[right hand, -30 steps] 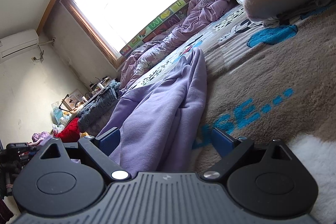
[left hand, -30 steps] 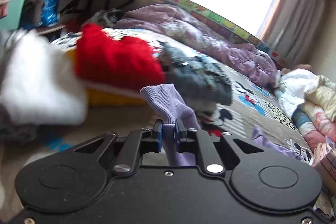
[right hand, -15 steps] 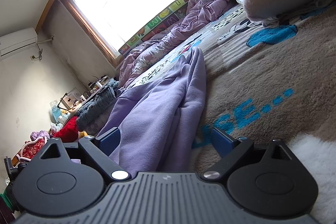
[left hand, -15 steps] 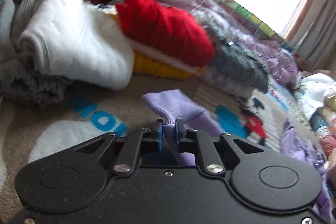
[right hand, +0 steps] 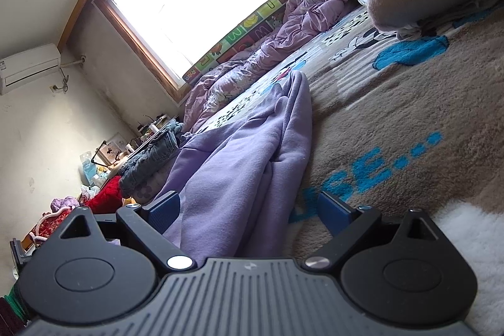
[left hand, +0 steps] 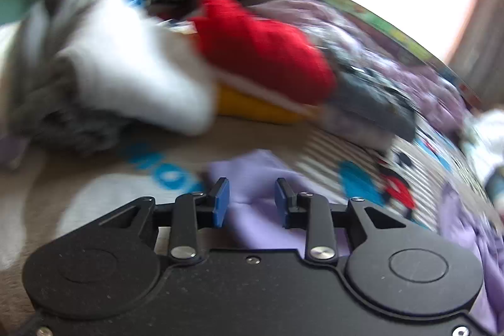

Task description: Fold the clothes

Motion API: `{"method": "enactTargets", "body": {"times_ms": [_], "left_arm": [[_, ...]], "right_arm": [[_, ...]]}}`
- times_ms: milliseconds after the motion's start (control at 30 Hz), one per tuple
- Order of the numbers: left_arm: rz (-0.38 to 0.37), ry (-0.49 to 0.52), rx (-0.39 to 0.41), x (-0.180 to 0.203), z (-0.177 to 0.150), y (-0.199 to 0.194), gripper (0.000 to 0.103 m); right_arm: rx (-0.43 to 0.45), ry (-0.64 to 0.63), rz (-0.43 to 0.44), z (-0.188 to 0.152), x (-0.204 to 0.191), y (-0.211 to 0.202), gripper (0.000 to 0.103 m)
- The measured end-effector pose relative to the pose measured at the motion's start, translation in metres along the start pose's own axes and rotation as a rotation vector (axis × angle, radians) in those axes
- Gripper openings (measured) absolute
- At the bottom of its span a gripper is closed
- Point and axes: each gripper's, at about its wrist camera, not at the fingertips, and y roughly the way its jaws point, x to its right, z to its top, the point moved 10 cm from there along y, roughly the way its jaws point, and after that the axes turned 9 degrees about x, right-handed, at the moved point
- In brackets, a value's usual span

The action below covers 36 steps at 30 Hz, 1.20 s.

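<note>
Left gripper just opening, purple garment loose between the jaws; right gripper spread wide, garment stretching lengthwise straight ahead, nearer.

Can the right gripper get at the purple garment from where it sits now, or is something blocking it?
Probably yes. The right gripper is open, and the purple garment already lies between its fingers on the brown blanket. Nothing shows between pads and cloth.
</note>
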Motion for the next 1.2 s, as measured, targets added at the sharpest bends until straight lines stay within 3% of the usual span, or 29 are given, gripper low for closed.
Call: {"method": "enactTargets", "body": {"times_ms": [167, 233, 267, 333, 533, 600, 733, 800, 900, 967, 1033, 1133, 1200], "left_arm": [[-0.035, 0.138, -0.028, 0.022, -0.010, 0.035, 0.029], [-0.013, 0.151, -0.070, 0.017, -0.015, 0.054, 0.030], [0.004, 0.152, -0.097, 0.012, -0.018, 0.064, 0.038], [0.033, 0.137, -0.144, 0.003, -0.020, 0.080, 0.040], [0.042, -0.004, -0.106, 0.002, -0.005, 0.057, 0.036], [0.060, 0.042, -0.109, 0.000, -0.014, 0.059, 0.045], [0.086, 0.066, -0.143, 0.004, -0.011, 0.059, 0.048], [0.075, 0.037, -0.121, 0.012, -0.003, 0.048, 0.075], [0.032, -0.124, -0.065, 0.024, -0.002, 0.022, 0.102], [0.007, -0.219, -0.082, 0.035, -0.018, 0.013, 0.103], [-0.039, -0.228, -0.147, 0.051, -0.042, 0.012, 0.103], [-0.128, -0.174, -0.127, 0.068, -0.068, 0.002, 0.103], [-0.137, -0.112, -0.103, 0.073, -0.074, -0.001, 0.102]], "right_arm": [[0.000, 0.000, 0.000, 0.000, 0.000, 0.000, 0.094], [0.000, 0.000, 0.000, -0.001, 0.000, 0.000, 0.094], [0.000, -0.001, 0.000, 0.000, 0.000, 0.000, 0.094], [0.000, 0.000, 0.001, -0.001, 0.000, 0.000, 0.094], [-0.003, 0.003, 0.012, 0.000, -0.001, 0.000, 0.095], [-0.005, 0.002, 0.012, -0.001, -0.001, 0.001, 0.095], [-0.014, -0.007, 0.004, -0.001, -0.002, 0.003, 0.095], [-0.022, -0.017, -0.005, -0.001, -0.003, 0.003, 0.095], [-0.035, -0.031, -0.021, -0.002, -0.004, 0.004, 0.095], [-0.056, -0.042, -0.043, -0.003, -0.006, 0.004, 0.095], [-0.076, -0.038, -0.064, -0.002, -0.008, 0.004, 0.095], [-0.104, -0.012, -0.097, 0.003, -0.009, 0.000, 0.094], [-0.096, -0.043, -0.128, 0.011, -0.011, -0.005, 0.093]]}}
